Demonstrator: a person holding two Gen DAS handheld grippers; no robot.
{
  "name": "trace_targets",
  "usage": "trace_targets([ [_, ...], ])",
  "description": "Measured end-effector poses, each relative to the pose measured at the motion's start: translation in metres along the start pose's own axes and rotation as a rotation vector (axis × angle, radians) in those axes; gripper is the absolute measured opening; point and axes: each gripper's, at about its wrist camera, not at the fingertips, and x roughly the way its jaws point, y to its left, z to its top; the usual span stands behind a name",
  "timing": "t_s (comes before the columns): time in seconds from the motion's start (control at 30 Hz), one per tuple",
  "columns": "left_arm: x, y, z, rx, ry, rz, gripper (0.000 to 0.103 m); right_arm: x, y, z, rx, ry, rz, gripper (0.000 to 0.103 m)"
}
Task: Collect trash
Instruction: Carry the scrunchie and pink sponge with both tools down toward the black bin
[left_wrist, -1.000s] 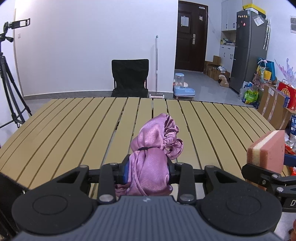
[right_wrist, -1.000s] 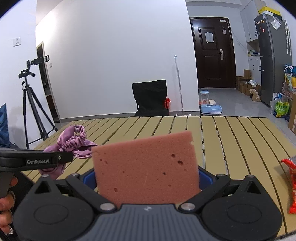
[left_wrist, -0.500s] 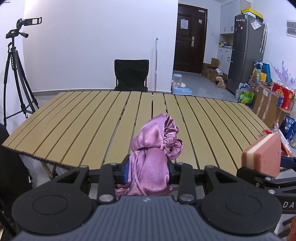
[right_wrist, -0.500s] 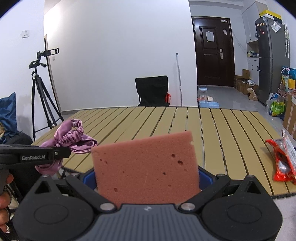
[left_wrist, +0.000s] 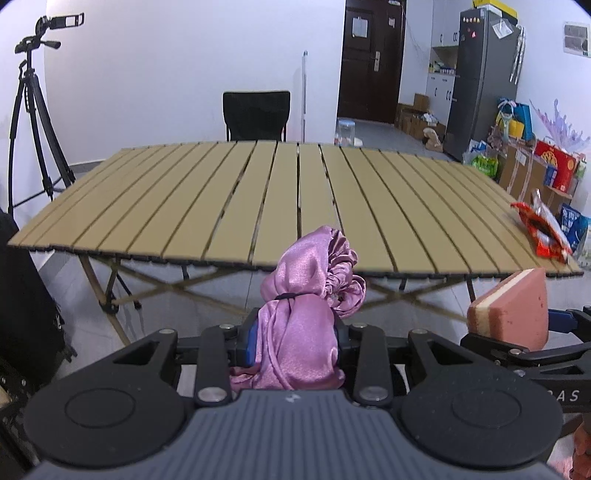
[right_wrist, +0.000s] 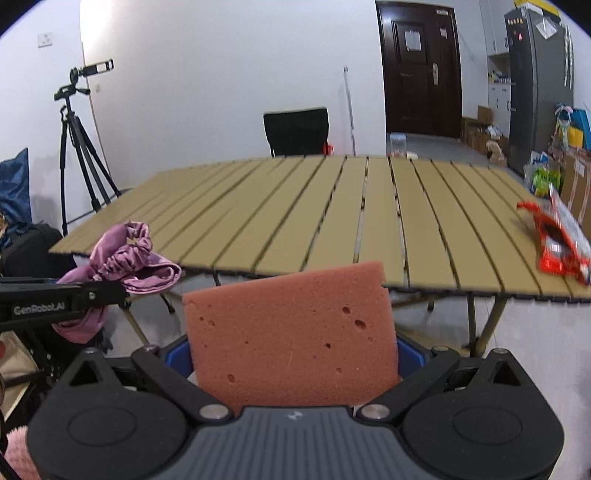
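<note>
A bunched purple satin cloth (left_wrist: 299, 321) with a ruffled edge is pinched in my left gripper (left_wrist: 295, 339), which is shut on it. The same cloth (right_wrist: 122, 254) shows at the left of the right wrist view. My right gripper (right_wrist: 291, 354) is shut on a pink sponge (right_wrist: 291, 328), held upright; its white layer shows from the side on the sponge (left_wrist: 509, 306) in the left wrist view. Both grippers hang in front of the slatted table (left_wrist: 258, 199), off its near edge. A red snack wrapper (left_wrist: 543, 229) lies at the table's right end, also seen as the wrapper (right_wrist: 561, 240).
A black chair (left_wrist: 256, 114) stands behind the table. A camera tripod (left_wrist: 33, 110) is at the left, a dark bag (left_wrist: 22, 295) beside the table's left end. A fridge (left_wrist: 480, 81), boxes and bags crowd the right side. The table's crossed legs (left_wrist: 166, 288) show below its edge.
Both grippers have drawn back from over the table to in front of its near edge, still holding the cloth and the sponge. The red wrapper has come into view at the right.
</note>
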Motion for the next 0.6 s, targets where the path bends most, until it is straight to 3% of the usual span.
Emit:
trace_targets([
  [0.6,0.037,0.007,-0.098,0.032,0.191,0.008,0.035,0.047,0.004,-0.099,0.067,0.211,-0.021,0.101],
])
